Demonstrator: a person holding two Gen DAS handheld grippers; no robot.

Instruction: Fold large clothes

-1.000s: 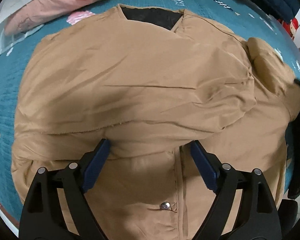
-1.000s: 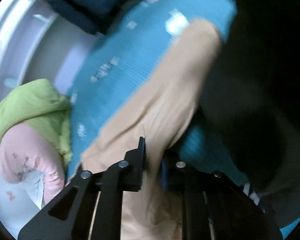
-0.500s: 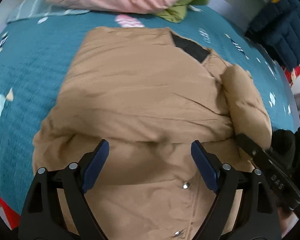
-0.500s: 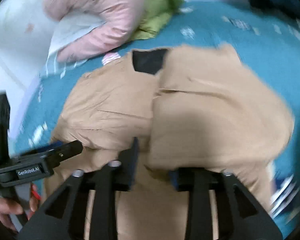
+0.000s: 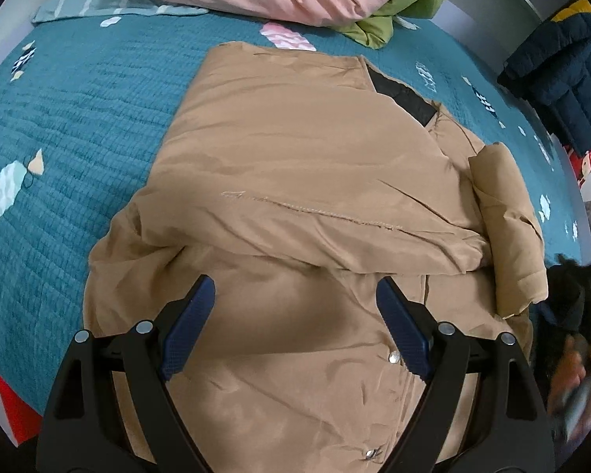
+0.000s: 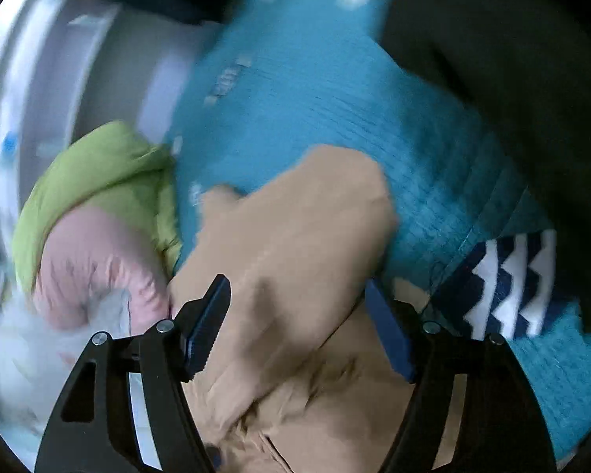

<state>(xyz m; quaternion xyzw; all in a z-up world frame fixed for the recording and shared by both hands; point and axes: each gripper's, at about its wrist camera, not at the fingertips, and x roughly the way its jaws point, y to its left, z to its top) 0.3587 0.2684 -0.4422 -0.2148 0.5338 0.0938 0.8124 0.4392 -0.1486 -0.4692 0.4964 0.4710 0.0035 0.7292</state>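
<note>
**Jacket part-folded, hem fold outstanding**

Left wrist view: the tan padded jacket [image 5: 295,181] lay on the teal quilted bedspread [image 5: 71,118], both sleeves crossed over its chest. The left gripper [image 5: 295,327] hovered spread above the snap placket, holding nothing.

Right wrist view, blurred: the right gripper [image 6: 297,327] stood spread around a tan sleeve [image 6: 295,228], not pinching. Judged roughly halfway; lengthwise folding remained.

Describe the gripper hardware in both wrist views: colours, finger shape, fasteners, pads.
Both match. The left gripper has matte black, triangular cut-out finger frames with silver round rivets and dark blue textured fingertip pads. The right gripper has the same black frames, silver rivets and blue ridged pads. No cables or markings visible.
</note>
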